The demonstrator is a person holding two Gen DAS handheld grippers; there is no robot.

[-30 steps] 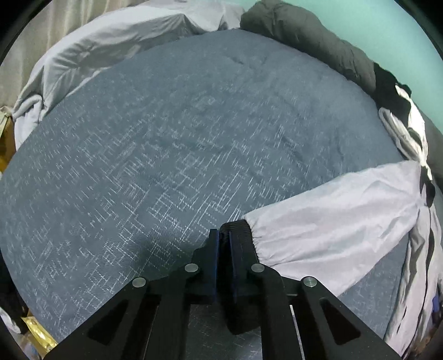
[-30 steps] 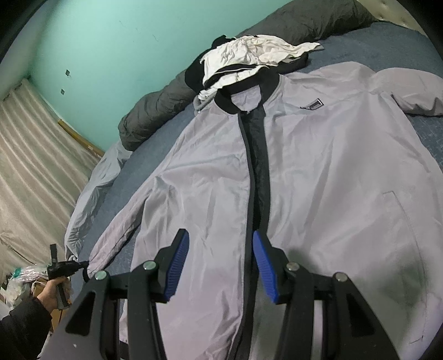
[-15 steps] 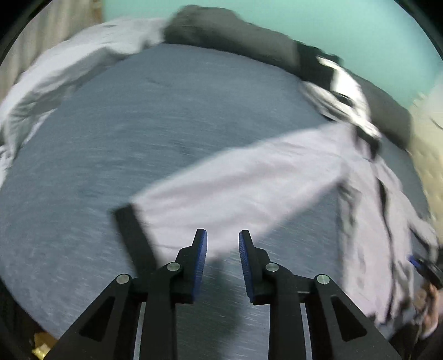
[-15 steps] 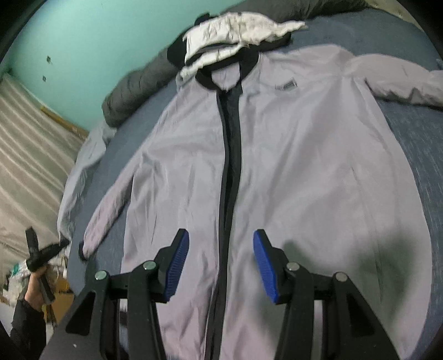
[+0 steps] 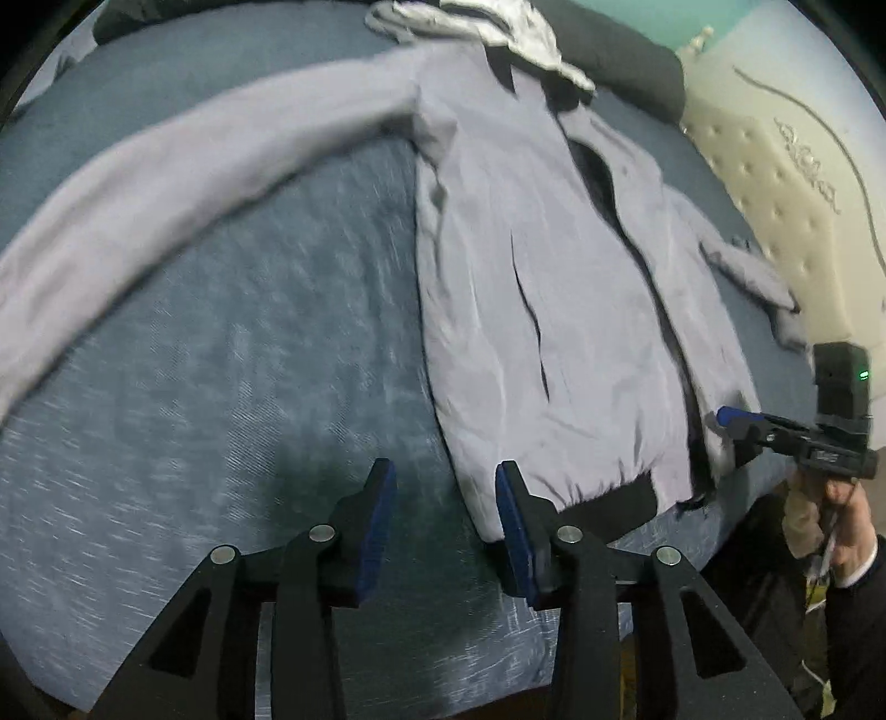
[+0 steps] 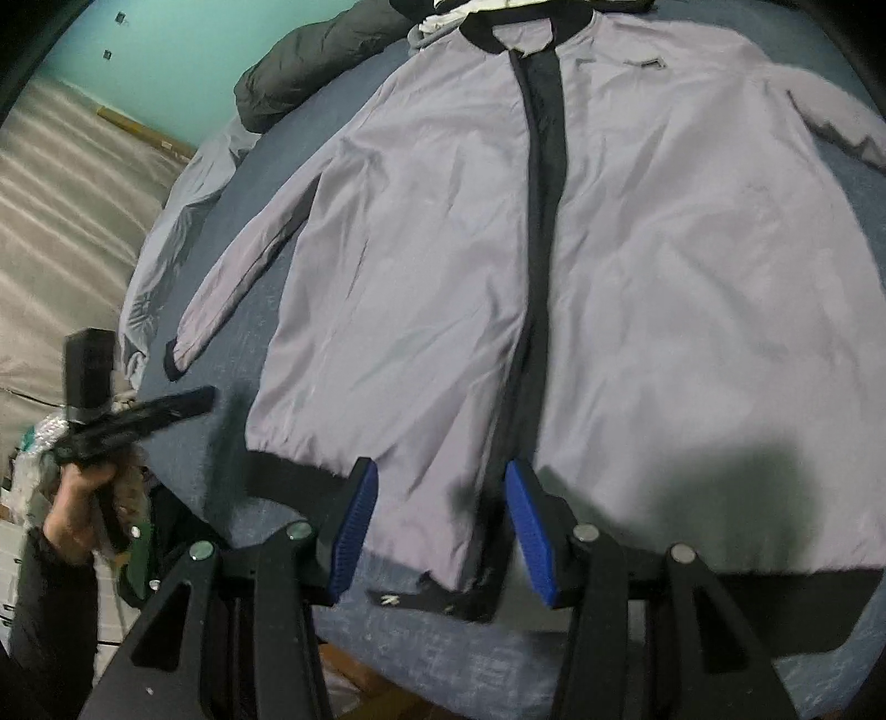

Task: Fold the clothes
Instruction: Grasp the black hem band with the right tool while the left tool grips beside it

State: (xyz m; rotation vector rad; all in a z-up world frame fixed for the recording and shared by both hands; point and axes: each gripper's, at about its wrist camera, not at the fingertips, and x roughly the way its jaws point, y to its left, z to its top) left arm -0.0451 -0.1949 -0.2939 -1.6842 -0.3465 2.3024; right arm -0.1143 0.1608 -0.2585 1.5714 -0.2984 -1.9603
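Blue-grey bedding covers a bed point(image 5: 232, 343) where a pale lilac jacket point(image 6: 443, 232) lies spread face up, its black collar point(image 6: 482, 33) toward a teal wall point(image 6: 166, 61) and its black hem band point(image 6: 288, 471) at the near edge of the mattress. One sleeve point(image 5: 183, 166) stretches flat across the bedding away from the body, its black cuff point(image 6: 173, 360) resting on the cover. A dark pillow point(image 6: 310, 72) and a heap of pale clothes point(image 5: 498, 27) sit beyond the collar, beside a cream tufted headboard point(image 5: 775, 183). A black zip strip point(image 6: 540, 221) runs down the middle of the jacket. Left tongs point(image 5: 446, 526) hover just above the near corner of the hem, their blue-padded jaws opening with only bedding and the jacket's edge seen between them, nothing pinched. Right tongs point(image 6: 440, 526) hang over the lower front of the jacket beside the zip, spread apart and gripping nothing. A hand point(image 6: 83, 498) in a dark sleeve holds the left tool at the bed's edge.
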